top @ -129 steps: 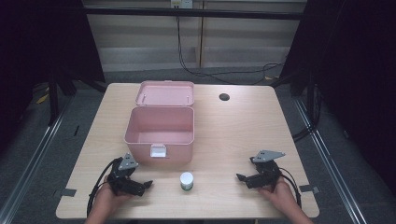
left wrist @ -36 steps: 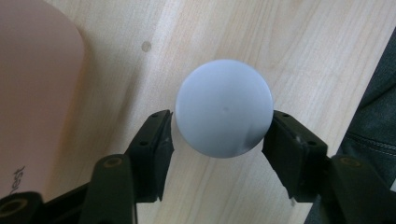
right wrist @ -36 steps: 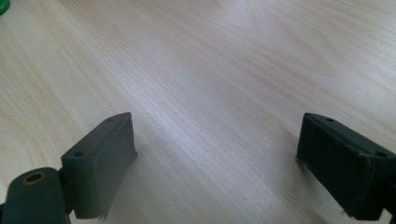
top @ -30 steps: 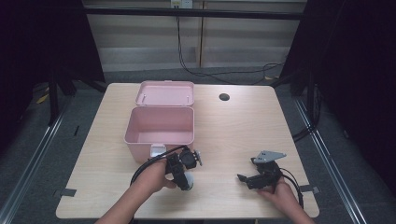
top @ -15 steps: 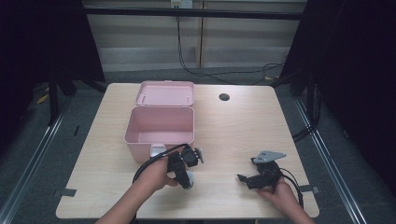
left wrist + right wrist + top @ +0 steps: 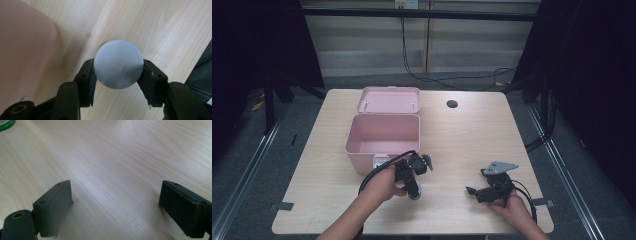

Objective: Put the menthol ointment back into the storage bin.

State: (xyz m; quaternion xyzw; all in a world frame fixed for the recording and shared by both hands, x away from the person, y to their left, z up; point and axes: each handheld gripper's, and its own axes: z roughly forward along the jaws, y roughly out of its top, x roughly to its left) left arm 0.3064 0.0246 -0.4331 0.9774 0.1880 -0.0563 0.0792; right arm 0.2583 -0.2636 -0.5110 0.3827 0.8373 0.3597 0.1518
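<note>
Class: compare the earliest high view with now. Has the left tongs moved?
Yes. The left tongs has moved from the table's near-left area rightward, and is now before the pink box, closed around the white-capped jar.

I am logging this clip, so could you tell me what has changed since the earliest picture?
The left gripper moved right, from the table's front left to the white-capped jar, and closed on it. The right gripper, the open pink box and the jar stayed put.

Box [image 6: 382, 140] left of table [image 6: 472, 135] centre, lid [image 6: 389, 100] behind it – jar [image 6: 118, 64] just below, lower centre.
</note>
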